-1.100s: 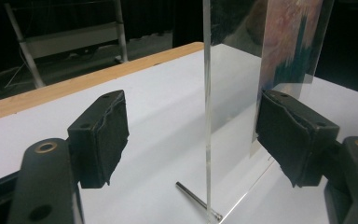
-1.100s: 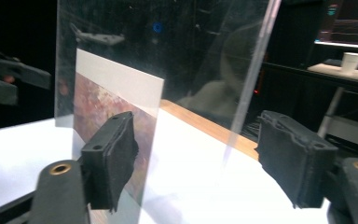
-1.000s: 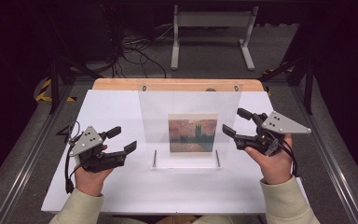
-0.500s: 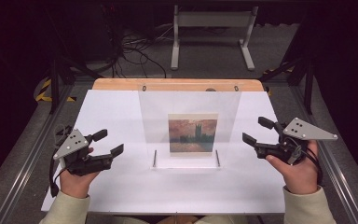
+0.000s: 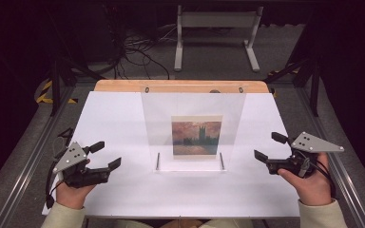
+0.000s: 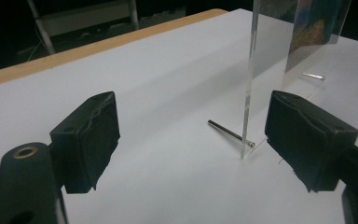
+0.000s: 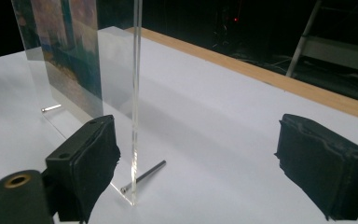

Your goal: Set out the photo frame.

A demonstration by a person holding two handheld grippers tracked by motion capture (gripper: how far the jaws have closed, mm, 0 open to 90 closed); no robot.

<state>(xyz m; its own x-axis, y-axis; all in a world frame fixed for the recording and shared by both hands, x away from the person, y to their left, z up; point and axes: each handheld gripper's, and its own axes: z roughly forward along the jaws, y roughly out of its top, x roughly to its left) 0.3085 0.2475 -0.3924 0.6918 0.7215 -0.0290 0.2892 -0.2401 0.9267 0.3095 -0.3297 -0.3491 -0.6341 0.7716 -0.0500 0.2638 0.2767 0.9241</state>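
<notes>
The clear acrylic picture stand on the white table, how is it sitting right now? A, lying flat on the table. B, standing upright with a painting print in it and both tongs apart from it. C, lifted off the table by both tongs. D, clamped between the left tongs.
B: the clear acrylic stand is upright on the white table with the painting print in it, and the left tongs and right tongs sit open to either side, untouching.
</notes>
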